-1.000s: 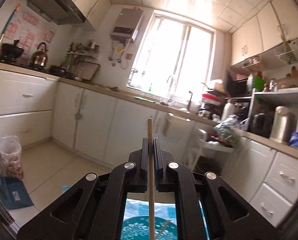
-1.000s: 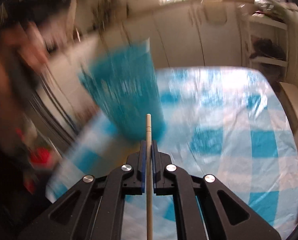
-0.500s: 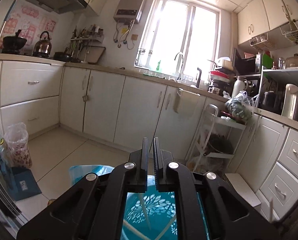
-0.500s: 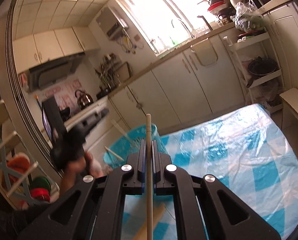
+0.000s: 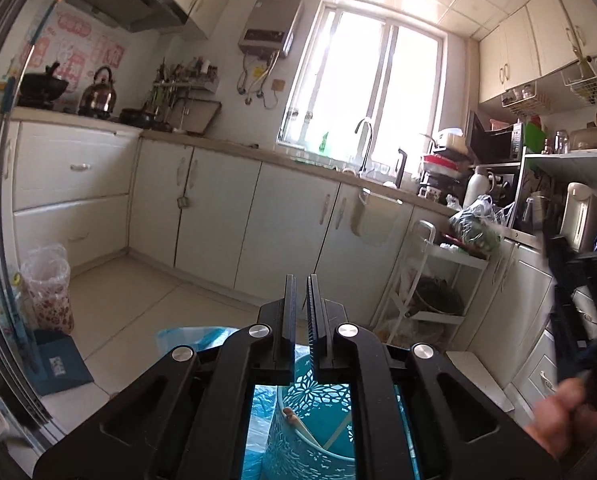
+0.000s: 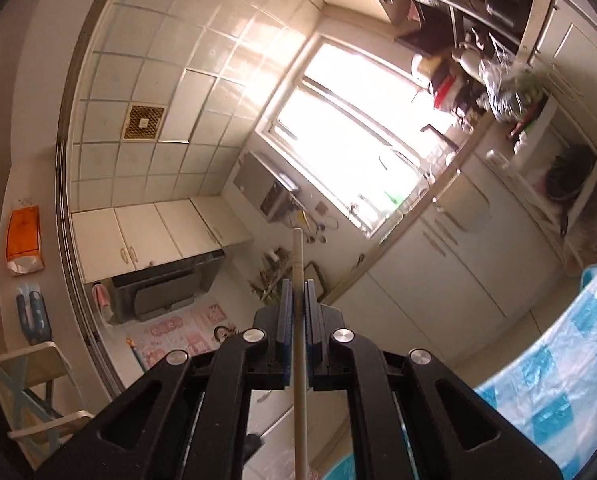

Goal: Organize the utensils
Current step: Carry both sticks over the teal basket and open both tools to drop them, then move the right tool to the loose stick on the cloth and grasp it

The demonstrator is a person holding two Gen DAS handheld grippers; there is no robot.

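Two chopsticks (image 5: 304, 432) at least already lean inside the teal holder (image 5: 310, 436) just below the left gripper (image 5: 301, 320), whose jaws stand nearly together with nothing between them — that part of the task looks done. One more chopstick (image 6: 298, 320) is clamped between the blue pads of the right gripper (image 6: 298, 312), its tip poking out ahead of the jaws and tilted up toward the ceiling, so it has yet to reach the holder. Only the left wrist view shows the holder and its contents, plus a hand (image 5: 558, 416) at its right edge. Only the right wrist view shows the held chopstick and the blue-checked table (image 6: 554, 380) cover low to its right.
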